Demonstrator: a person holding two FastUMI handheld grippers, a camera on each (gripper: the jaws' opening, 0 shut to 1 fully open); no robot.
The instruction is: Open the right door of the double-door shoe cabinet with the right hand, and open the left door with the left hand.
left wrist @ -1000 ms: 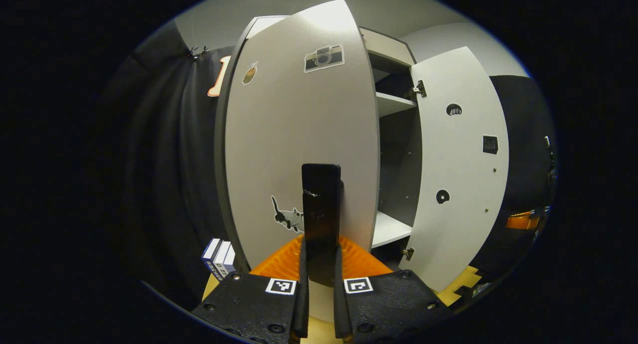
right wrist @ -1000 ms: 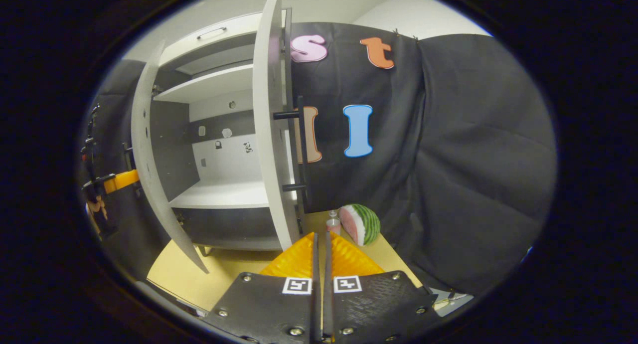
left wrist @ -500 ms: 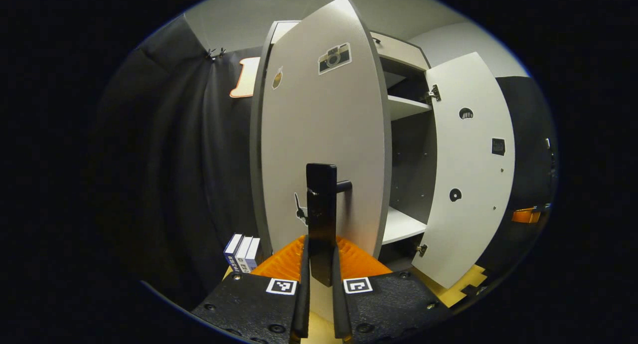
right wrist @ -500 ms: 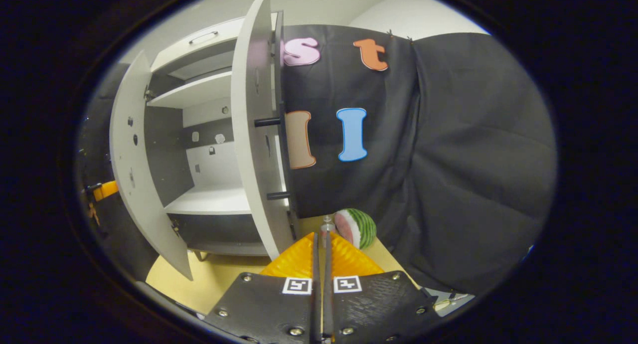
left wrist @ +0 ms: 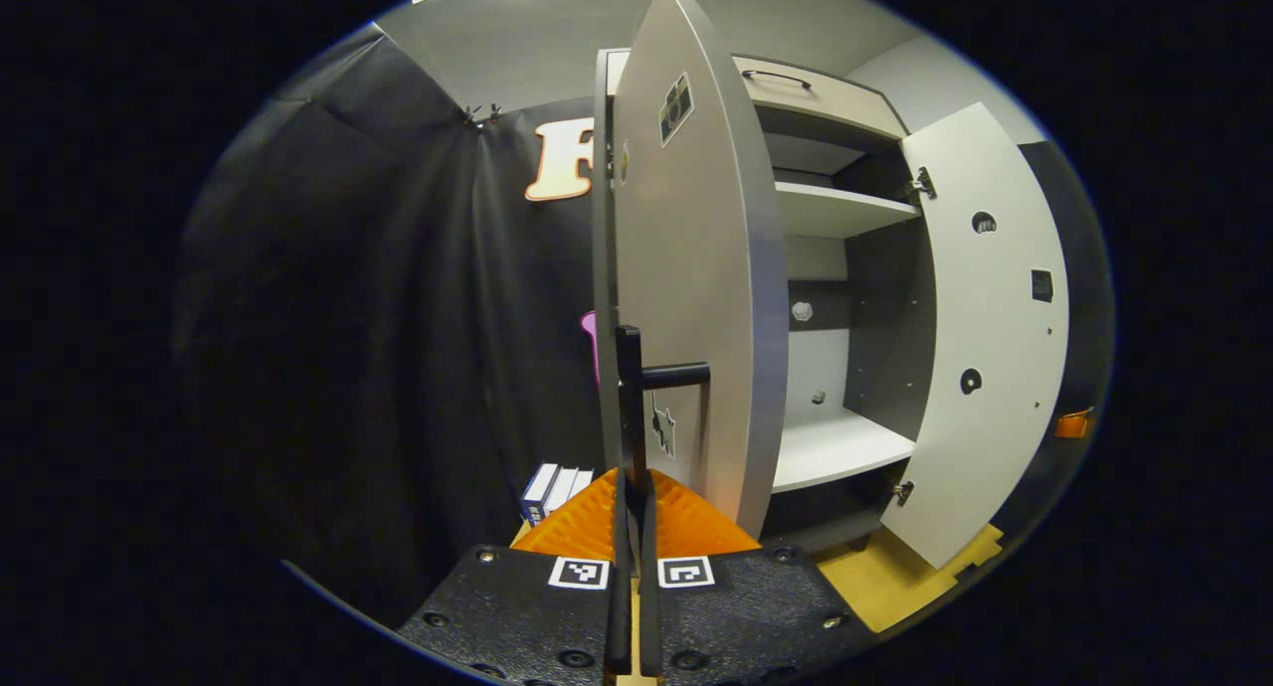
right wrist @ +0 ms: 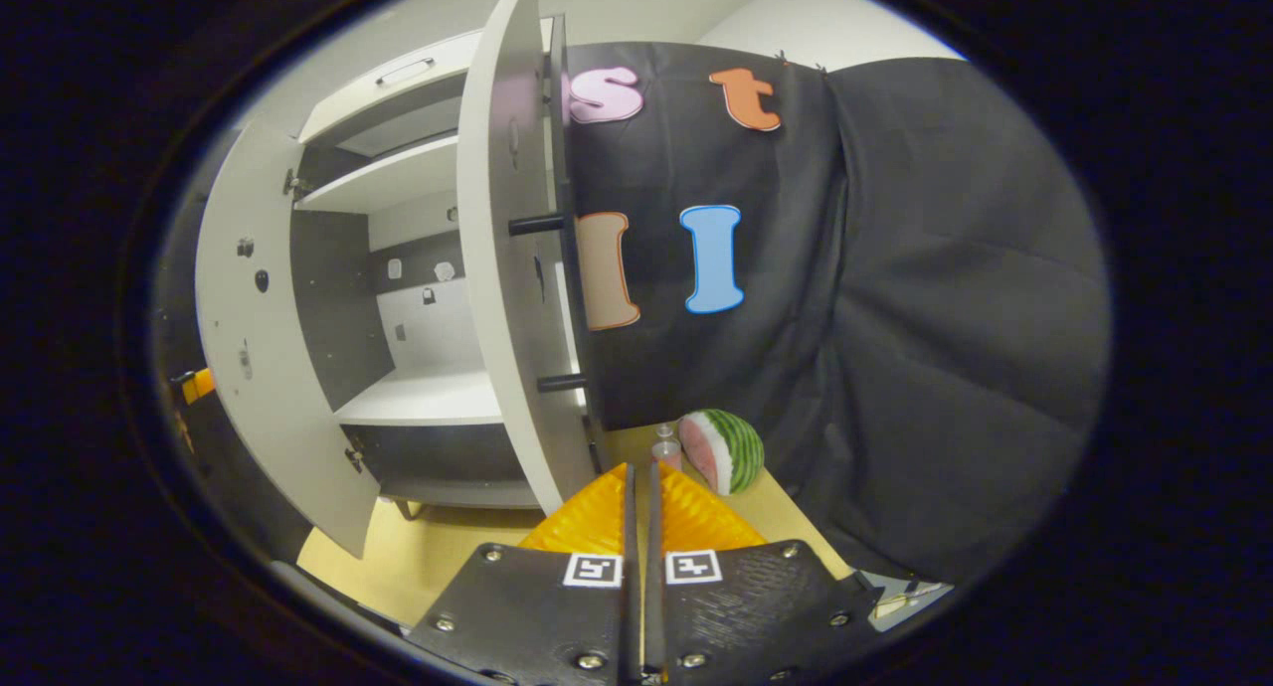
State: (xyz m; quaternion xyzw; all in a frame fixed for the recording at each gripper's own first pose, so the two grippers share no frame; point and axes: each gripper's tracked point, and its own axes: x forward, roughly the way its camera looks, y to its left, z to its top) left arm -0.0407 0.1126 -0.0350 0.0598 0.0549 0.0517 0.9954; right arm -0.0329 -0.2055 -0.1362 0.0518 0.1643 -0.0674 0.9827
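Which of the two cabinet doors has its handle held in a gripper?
The left door, the one with the camera sticker: the left gripper is clamped on its handle. The right door hangs free.

— What does the tall grey wooden shoe cabinet (left wrist: 845, 298) look like?
— It has 2 white shelves inside. Its grey left door (left wrist: 696, 298) with stickers is swung open. Its pale right door (left wrist: 985, 338) is wide open too.

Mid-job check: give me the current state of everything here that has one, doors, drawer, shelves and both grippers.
Left door: swung wide open.
Left door handle: clamped between the left gripper's fingers.
Right door: wide open; its handle is free.
Top drawer: closed.
Shelves: bare where visible.
Left gripper: shut on the left door handle.
Right gripper: shut, holding nothing.
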